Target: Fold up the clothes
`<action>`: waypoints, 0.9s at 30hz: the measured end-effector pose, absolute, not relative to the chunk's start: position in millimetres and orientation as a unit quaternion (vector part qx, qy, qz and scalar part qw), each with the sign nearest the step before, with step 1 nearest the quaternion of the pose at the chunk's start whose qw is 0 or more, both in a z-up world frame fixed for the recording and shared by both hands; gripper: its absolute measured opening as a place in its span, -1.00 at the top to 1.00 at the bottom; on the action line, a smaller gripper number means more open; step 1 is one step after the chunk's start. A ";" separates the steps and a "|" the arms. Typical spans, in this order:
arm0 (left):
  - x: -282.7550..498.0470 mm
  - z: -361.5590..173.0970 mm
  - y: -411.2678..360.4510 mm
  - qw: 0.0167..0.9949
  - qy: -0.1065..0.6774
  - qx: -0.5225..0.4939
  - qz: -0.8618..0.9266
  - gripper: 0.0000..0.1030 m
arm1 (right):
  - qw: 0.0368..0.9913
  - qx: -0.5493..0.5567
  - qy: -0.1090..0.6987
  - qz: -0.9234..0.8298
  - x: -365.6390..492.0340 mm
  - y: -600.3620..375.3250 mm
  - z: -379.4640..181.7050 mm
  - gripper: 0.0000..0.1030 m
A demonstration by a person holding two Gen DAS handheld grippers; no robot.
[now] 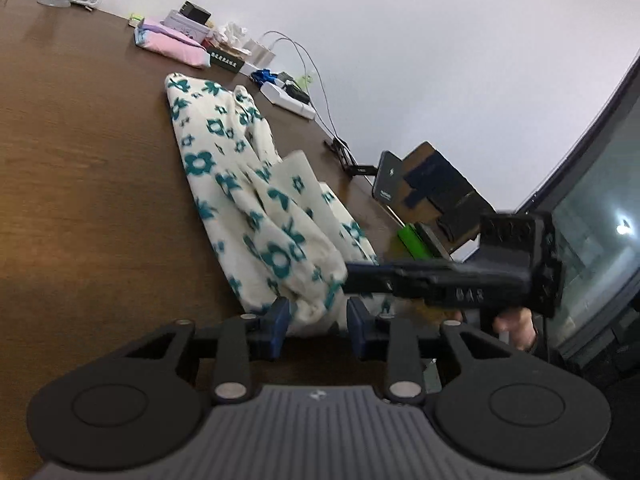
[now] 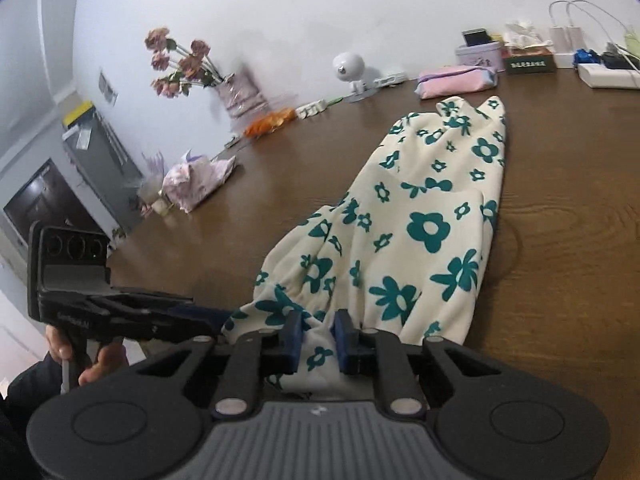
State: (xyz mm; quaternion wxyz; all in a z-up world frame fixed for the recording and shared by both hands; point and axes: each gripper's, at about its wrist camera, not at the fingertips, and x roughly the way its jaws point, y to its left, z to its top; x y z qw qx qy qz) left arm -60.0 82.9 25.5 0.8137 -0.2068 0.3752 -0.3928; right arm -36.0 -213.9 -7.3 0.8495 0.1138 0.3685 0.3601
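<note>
- Your right gripper (image 2: 316, 344) pinches the near hem of the floral garment (image 2: 424, 220) narrowly; your left gripper (image 1: 316, 326) has cloth between wider jaws (grip uncertain), so it could slip.
- Farther, it trails across the table (image 2: 560, 280); dragging may bunch it.

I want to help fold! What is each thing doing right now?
Flowery cloth: crumpled, lying stretched out on the table.
Left gripper: cloth between its pads, near edge bunched there.
Right gripper: pinching the cloth's near end.
Pink pouch: lying flat, closed.
Flowers: leaning sideways.
</note>
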 end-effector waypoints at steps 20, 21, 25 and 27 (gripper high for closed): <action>-34.1 -3.1 96.0 0.762 0.473 -0.299 -0.325 0.93 | 0.860 0.024 0.319 0.399 -41.8 -189.2 9.0 0.60; -34.7 1.1 100.5 0.766 0.469 -0.299 -0.323 0.87 | 0.859 0.019 0.322 0.398 -41.0 -186.6 8.0 0.60; -38.2 32.1 117.4 0.795 0.416 -0.298 -0.325 -0.08 | 0.856 0.000 0.331 0.396 -38.5 -176.6 4.5 0.60; -34.2 46.6 110.0 0.802 0.400 -0.293 -0.334 -0.15 | 0.861 -0.007 0.316 0.397 -43.5 -180.4 7.8 0.55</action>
